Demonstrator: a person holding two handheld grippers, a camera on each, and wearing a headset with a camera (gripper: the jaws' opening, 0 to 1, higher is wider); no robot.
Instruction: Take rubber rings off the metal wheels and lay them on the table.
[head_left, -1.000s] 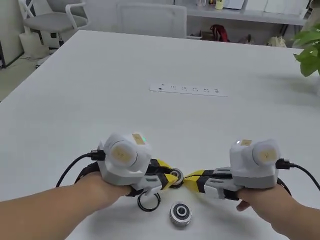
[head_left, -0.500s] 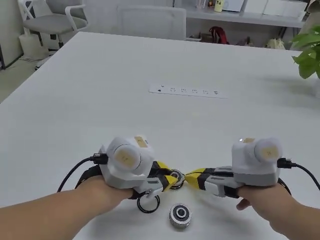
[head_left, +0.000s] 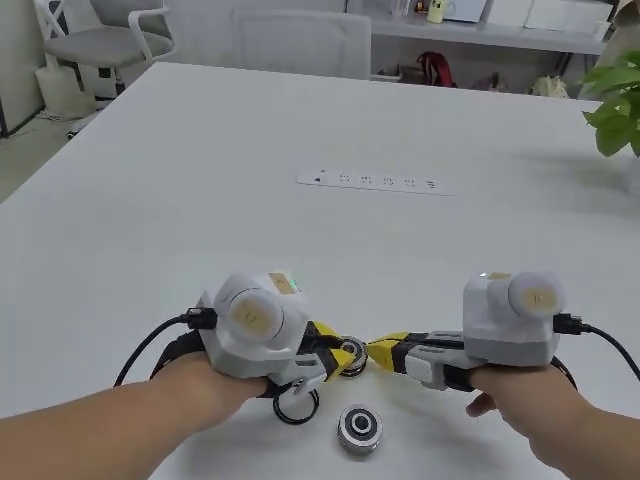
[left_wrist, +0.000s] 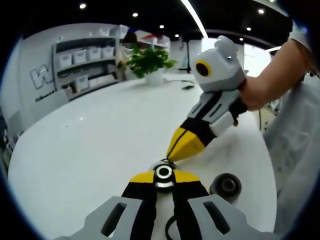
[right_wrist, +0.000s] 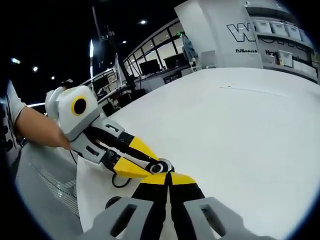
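My left gripper (head_left: 341, 358) is shut on a small metal wheel (head_left: 351, 357) and holds it just above the white table (head_left: 300, 250). In the left gripper view the wheel (left_wrist: 164, 172) sits between the yellow jaw tips. My right gripper (head_left: 374, 352) comes in from the right, shut, its tips pinching the black rubber ring at that wheel's rim (right_wrist: 161, 166). One loose rubber ring (head_left: 297, 405) lies on the table under the left gripper. A second wheel (head_left: 360, 427) with its ring on lies flat in front, also seen as the wheel (left_wrist: 226, 186) in the left gripper view.
A white power strip (head_left: 375, 182) lies mid-table, well beyond the grippers. A potted plant (head_left: 615, 110) stands at the far right edge. Chairs (head_left: 110, 40) stand beyond the table's far side. Black cables (head_left: 150, 340) trail from both grippers towards me.
The right gripper's tips have edged slightly left and up against the held wheel. The left gripper, the loose ring and the second wheel have stayed where they were.
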